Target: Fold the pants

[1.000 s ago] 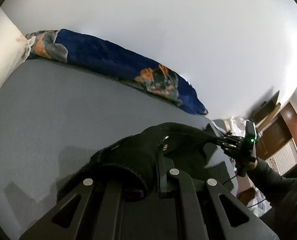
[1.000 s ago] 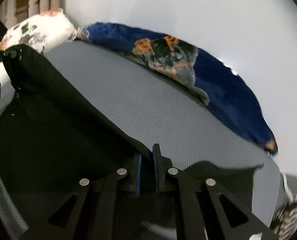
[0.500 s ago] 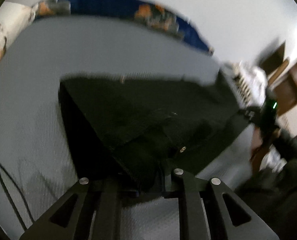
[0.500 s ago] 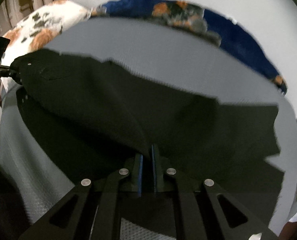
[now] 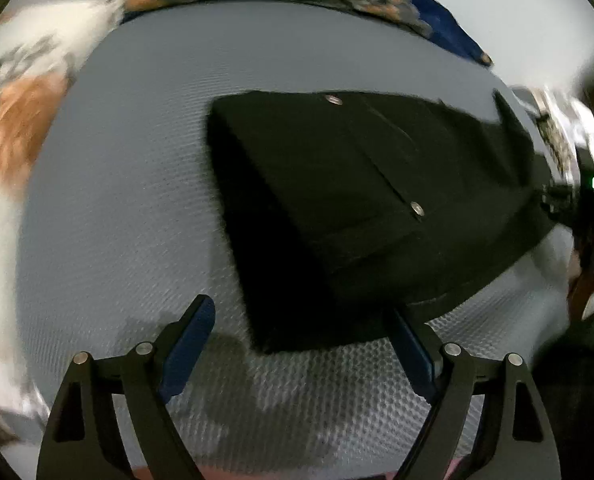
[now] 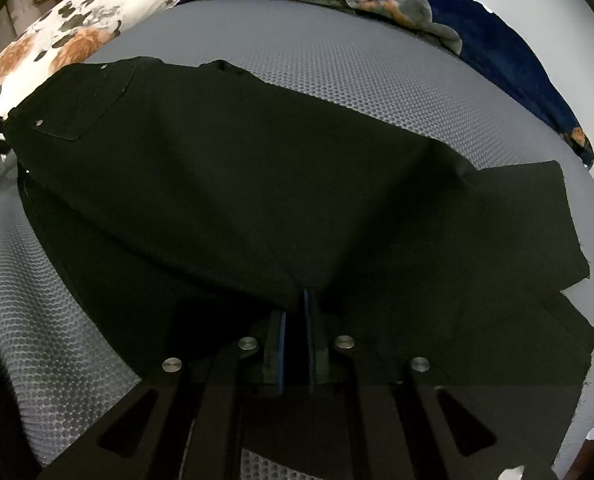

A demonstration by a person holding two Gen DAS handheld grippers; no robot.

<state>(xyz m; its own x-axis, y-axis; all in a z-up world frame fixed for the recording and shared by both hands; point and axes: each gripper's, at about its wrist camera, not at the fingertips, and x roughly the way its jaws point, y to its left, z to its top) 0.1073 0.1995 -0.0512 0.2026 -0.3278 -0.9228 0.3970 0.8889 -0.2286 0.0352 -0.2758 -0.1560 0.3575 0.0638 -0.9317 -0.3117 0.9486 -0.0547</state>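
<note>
Black pants (image 6: 257,184) lie spread across the grey mattress (image 5: 117,200), waistband end toward the floral pillow (image 6: 69,28). The left gripper (image 5: 301,332) is opening, jaws wide, the pants' near corner lying loose between them. The right gripper (image 6: 295,320) is pinched tight on a fold of the pants' near edge.

The left gripper (image 5: 303,322) points steeply down, its jaws opening wide, the blue-lined fingers (image 5: 189,332) spread with nothing pinched between them. The right gripper (image 6: 295,312) also tilts steeply down, its fingers nearly together and clamped on a fold of the black pants (image 6: 237,184).
</note>
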